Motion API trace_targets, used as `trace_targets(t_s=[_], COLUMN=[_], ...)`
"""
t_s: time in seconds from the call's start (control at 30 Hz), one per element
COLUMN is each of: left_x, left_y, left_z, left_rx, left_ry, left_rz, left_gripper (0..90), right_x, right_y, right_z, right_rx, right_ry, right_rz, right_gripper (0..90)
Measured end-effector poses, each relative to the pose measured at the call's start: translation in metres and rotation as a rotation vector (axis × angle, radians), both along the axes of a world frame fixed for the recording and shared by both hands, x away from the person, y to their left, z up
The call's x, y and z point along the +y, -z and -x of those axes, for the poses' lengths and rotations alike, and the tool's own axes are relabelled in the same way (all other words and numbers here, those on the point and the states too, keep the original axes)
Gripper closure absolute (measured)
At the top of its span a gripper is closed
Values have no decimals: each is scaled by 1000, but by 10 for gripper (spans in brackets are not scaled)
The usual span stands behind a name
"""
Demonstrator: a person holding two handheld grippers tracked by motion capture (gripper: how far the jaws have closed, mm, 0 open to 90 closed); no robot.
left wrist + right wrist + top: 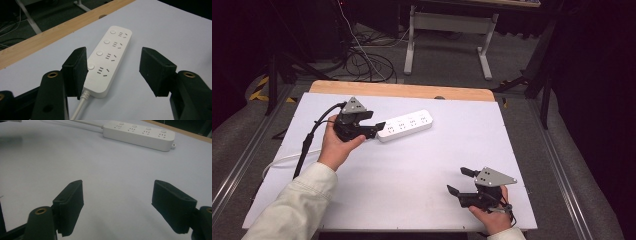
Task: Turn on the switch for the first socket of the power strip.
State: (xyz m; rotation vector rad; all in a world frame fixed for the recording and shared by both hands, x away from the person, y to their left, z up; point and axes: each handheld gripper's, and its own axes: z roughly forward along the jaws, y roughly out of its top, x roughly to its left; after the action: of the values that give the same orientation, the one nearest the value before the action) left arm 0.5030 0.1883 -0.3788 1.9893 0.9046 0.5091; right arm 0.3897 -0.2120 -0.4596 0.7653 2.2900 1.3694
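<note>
A white power strip [406,125] with several sockets and round buttons lies on the white table [412,170], left of the middle. Its white cable [282,161] runs off to the left edge. My left gripper [377,129] is at the strip's cable end, and in the left gripper view [113,53] that end of the power strip [110,57] sits between the spread jaws. The left pad is right beside the strip's edge and the right pad stands well apart from it. My right gripper [458,180] rests near the front right, open with nothing in it [118,192]. The power strip [138,135] lies far ahead of it.
A wooden strip [402,90] borders the table's far edge. Beyond it, on the grey floor, stand a white desk frame [447,30] and a tangle of black cables [362,62]. Metal rails run along both sides of the table.
</note>
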Motion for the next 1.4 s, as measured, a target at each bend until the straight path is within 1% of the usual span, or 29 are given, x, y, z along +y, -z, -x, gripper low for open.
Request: trace_targets(t_s=[0.03, 0.17, 0.2, 0.3, 0.33, 0.37, 0.4, 0.43, 0.5, 0.53, 0.57, 0.6, 0.67, 0.7, 0.77, 0.83, 0.87, 0.93, 1.0, 1.07, 1.1, 1.17, 1.2, 1.23, 1.27, 1.3, 1.4], left_x=[-3, -6, -8, -9, -9, -8, -8, -8, -8, -8, -8, -9, -10, -11, -14, -14, -16, -17, -18, -18, -19, -19, -19, -19, -19, -20, -21], left_y=[0, 1, 3, 4, 7, 8, 8, 12, 14, 17, 19, 21, 24, 26, 32, 34, 39, 41, 48, 50, 52, 56, 60, 60, 62, 65, 67], left_z=[-3, -7, -9, -13, -17, -19, -19, -23, -25, -27, -30, -32, -36, -38, -44, -47, -52, -54, -60, -62, -63, -66, -69, -69, -71, -72, -73], left_rx=[13, 12, 16, 19, 45, 63, 63, 79, 71, 66, 55, 56, 57, 67, 87, 91, 99, 99, 104, 99, 107, 113, 109, 109, 110, 100, 95], left_ry=[3, 15, 5, 9, 2, 4, 4, 13, 9, 6, 1, -8, -18, -20, -26, -24, -30, -34, -55, -62, -68, -81, -88, -88, -85, -88, -95], left_rz=[1, -3, -11, -10, -1, 3, 3, 19, 22, 26, 29, 33, 53, 66, 91, 83, 73, 68, 70, 68, 77, 75, 69, 69, 61, 47, 45], left_gripper=[408, 421, 424, 467, 499, 547, 597, 637, 729, 729, 771, 833, 880, 897, 899, 900, 900, 900, 900, 900, 900, 900, 900, 900, 900, 900, 900], right_x=[0, 0, 0, 0, 0, 0, 0, -1, -1, -1, -1, -1, -1, -1, -1, -2, -2, -2, -2, -2, -1, -1, -1, -1, -1, -1, -2], right_y=[0, 0, 0, 0, 0, 0, 0, 0, 0, 0, 0, 0, 0, 0, 0, 0, 0, 0, 0, 0, 0, 1, 1, 1, 1, 1, 1], right_z=[0, 0, 0, 0, 0, 0, 0, 0, 0, 0, 0, 0, 0, 0, 0, 0, 0, 0, 0, 0, 0, 0, 0, 0, 0, 0, 0], right_rx=[1, 0, 0, 1, 2, 2, 2, 0, 1, 1, 1, 2, 2, 3, 3, 5, 6, 7, 7, 9, 9, 11, 10, 10, 9, 9, 8], right_ry=[-2, -4, -4, -6, -6, -6, -7, -6, -8, -8, -8, -10, -11, -13, -14, -15, -15, -16, -18, -20, -21, -21, -23, -24, -25, -26, -26], right_rz=[-2, -3, -3, -5, -5, -5, -7, -7, -9, -9, -10, -13, -13, -15, -14, -19, -20, -20, -21, -22, -20, -21, -20, -21, -21, -22, -23], right_gripper=[260, 260, 261, 261, 261, 261, 261, 261, 261, 261, 261, 262, 262, 262, 262, 263, 264, 264, 264, 264, 264, 264, 264, 264, 265, 265, 266])
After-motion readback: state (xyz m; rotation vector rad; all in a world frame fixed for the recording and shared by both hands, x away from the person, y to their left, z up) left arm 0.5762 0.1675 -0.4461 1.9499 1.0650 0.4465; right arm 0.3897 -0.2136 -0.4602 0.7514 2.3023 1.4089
